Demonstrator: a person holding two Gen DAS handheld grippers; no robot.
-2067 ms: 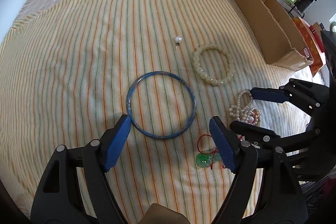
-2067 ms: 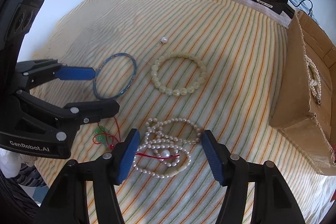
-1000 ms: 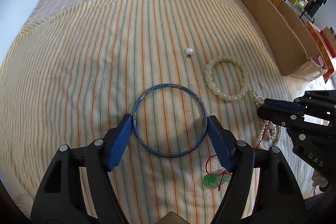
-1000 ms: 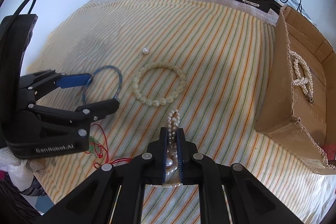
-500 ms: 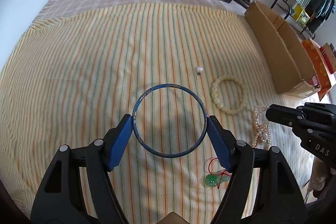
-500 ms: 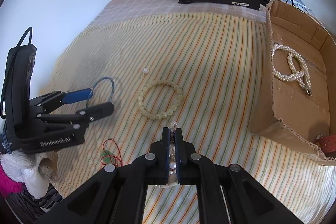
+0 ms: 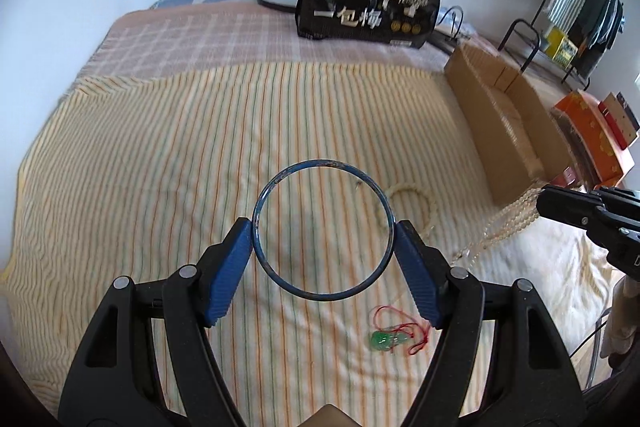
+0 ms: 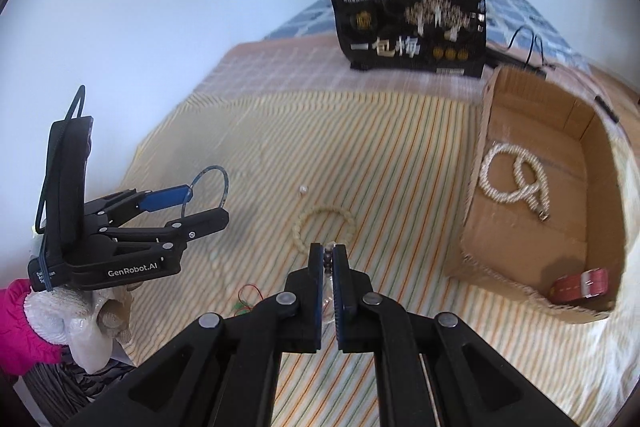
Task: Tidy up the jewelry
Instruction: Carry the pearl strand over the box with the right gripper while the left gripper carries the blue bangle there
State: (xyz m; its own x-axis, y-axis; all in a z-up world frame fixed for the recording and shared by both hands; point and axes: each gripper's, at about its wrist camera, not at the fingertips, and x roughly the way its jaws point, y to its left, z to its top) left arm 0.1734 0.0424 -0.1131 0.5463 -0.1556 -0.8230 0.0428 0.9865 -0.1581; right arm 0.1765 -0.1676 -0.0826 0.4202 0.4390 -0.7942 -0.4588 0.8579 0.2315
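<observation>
Right now we hold two pieces at once above the bed point(image 7: 160, 155). Our left gripper point(image 7: 323, 239) has its jaws clamped on the blue bangle point(image 7: 323, 230), one pad on each side of the ring, gripping it across its width. Our right gripper point(image 8: 328, 267) has its jaws closed on the pearl strand point(image 7: 504, 223), most of which trails loose below the pads and out of the right wrist view.

We take the cardboard box point(image 8: 532, 267) as our landmark. It already holds a twisted pearl necklace point(image 8: 516, 179) on its floor and a red strap point(image 8: 580, 285) in its near corner. The pale bead bracelet point(image 8: 324, 229) lies on the bed to the left of the box, a single loose pearl point(image 8: 303, 189) just beyond it, and the green pendant on red cord point(image 7: 390, 337) further left and nearer to us.

We judge the risks as these: the bangle is held only at two small points on a hard, smooth rim, so it could twist or spring out. The hanging strand could swing, snag the box's ragged near wall, or tangle with the necklace inside.
</observation>
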